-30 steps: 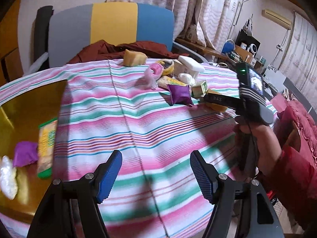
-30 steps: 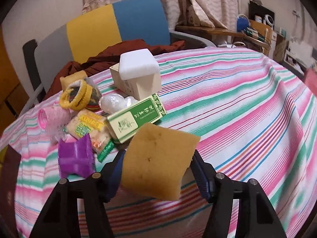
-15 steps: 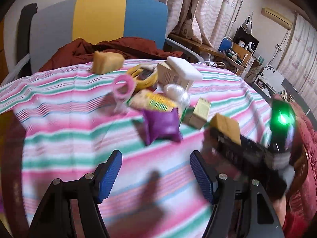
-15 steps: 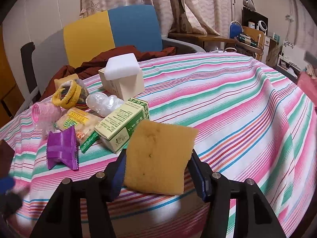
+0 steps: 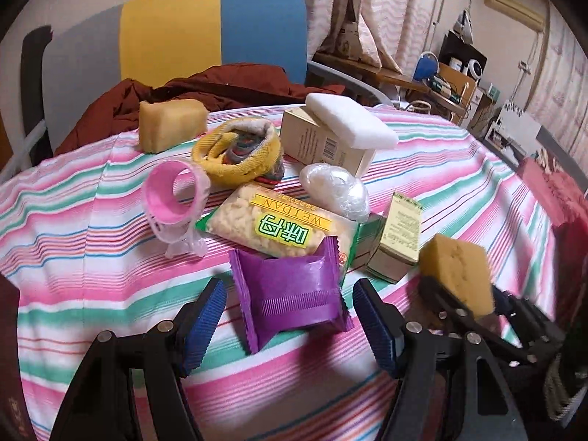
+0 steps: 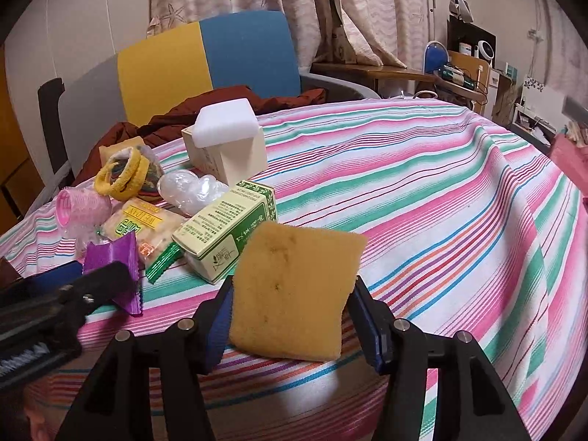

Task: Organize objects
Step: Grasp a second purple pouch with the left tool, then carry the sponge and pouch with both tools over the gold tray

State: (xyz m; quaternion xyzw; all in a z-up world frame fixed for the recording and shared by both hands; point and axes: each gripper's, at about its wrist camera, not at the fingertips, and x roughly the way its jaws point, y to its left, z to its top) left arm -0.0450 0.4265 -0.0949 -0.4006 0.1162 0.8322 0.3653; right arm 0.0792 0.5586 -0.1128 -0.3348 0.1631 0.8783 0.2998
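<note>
A purple foil packet (image 5: 290, 294) lies on the striped tablecloth (image 5: 92, 242), and my left gripper (image 5: 288, 321) stands open around its near end; the blue pads do not touch it. My right gripper (image 6: 290, 316) is shut on a yellow sponge (image 6: 294, 290), held just above the cloth in front of a green box (image 6: 224, 235). In the left wrist view the same sponge (image 5: 455, 272) and right gripper (image 5: 474, 308) show at the right. The left gripper's fingers (image 6: 73, 294) enter the right wrist view from the left, beside the purple packet (image 6: 114, 257).
Behind the packet lie a yellow snack bag (image 5: 272, 228), a pink roller (image 5: 172, 198), yellow hair bands (image 5: 235, 154), a clear plastic wad (image 5: 334, 191), a cream box (image 5: 319, 143) topped with white foam (image 5: 349, 121), and a second sponge (image 5: 172, 125). A chair (image 5: 213, 33) with a maroon garment stands behind.
My left gripper has swung from the left side of the table to the pile, and the purple packet now lies between its fingers. The right gripper keeps the sponge, pinched slightly tighter.
</note>
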